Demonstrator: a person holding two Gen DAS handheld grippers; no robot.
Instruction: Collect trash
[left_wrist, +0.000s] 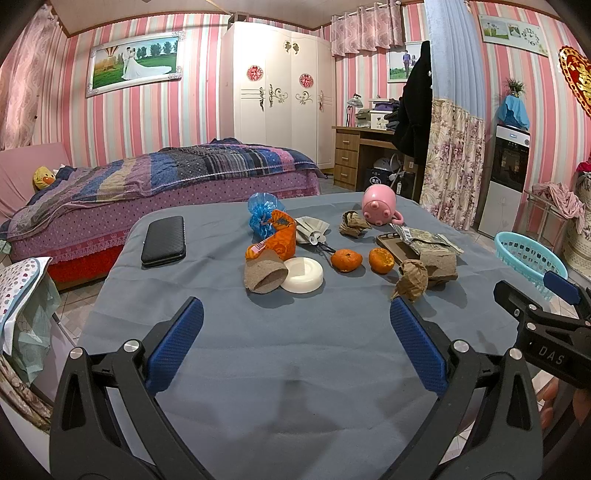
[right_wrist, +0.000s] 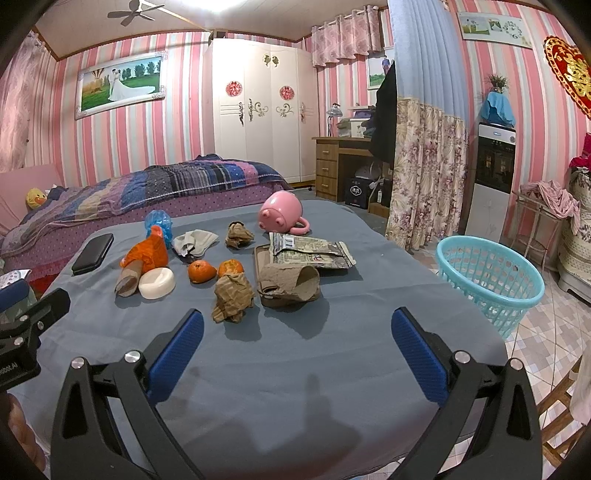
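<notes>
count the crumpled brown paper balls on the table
2. One crumpled brown paper ball lies nearest the camera, in front of the oranges; the other sits farther back, left of the pink mug. More could hide behind the clutter.

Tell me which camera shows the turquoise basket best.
The right wrist view. The turquoise basket shows there nearly whole, standing on the tiled floor beside the table, rim and lattice wall visible. In the left wrist view, only part of it appears at the right edge, cut off by the right claw.
</notes>
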